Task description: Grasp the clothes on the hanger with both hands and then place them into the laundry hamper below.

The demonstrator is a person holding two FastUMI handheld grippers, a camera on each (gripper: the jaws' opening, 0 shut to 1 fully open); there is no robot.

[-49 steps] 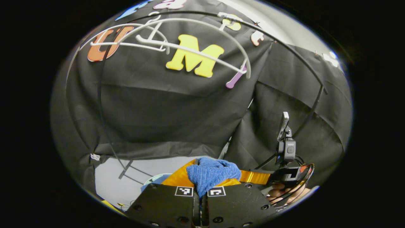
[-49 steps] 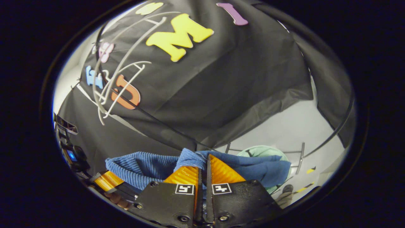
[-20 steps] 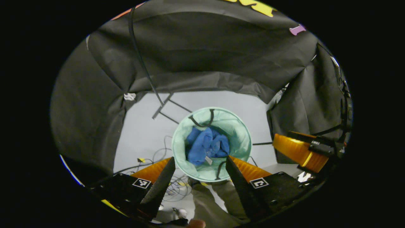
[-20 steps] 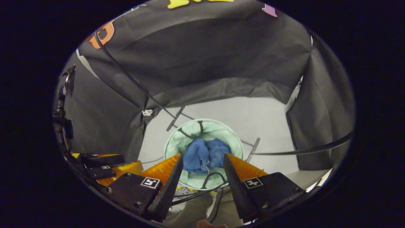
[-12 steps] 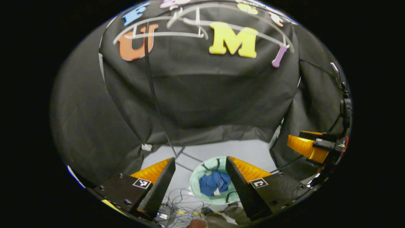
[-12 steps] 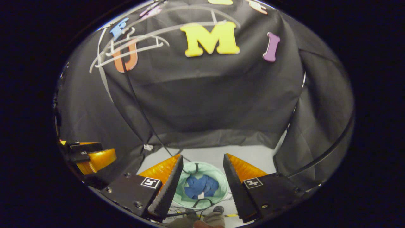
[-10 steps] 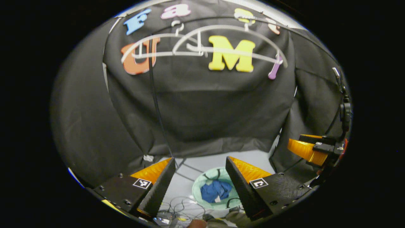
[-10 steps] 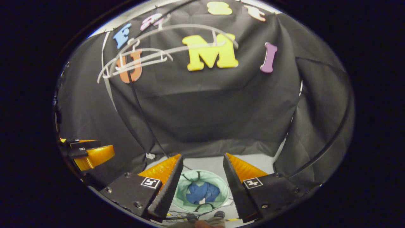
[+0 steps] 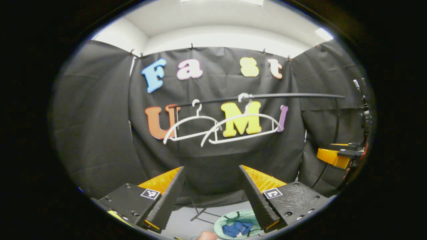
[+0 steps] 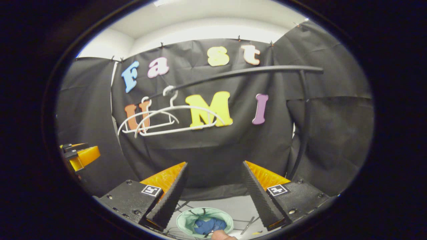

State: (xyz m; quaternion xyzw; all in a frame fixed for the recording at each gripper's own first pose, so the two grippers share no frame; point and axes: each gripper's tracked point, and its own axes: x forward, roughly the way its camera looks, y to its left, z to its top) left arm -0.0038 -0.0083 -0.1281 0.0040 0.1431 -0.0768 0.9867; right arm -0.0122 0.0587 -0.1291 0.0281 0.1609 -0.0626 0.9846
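Black cloth backdrop; crumpled blue clothes [image 9: 237, 229] in round mesh hamper [image 9: 222, 224]; both claws spread.

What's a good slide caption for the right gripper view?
Open hand-held gripper raised toward two bare hangers, blue clothes already in hamper below.

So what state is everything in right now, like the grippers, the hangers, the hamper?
Left hand-held gripper: open, holding nothing.
Right hand-held gripper: open, holding nothing.
Two white hangers: bare, hanging on the black rail.
Blue clothes: crumpled inside the hamper.
Green hamper: upright on the floor, top open.
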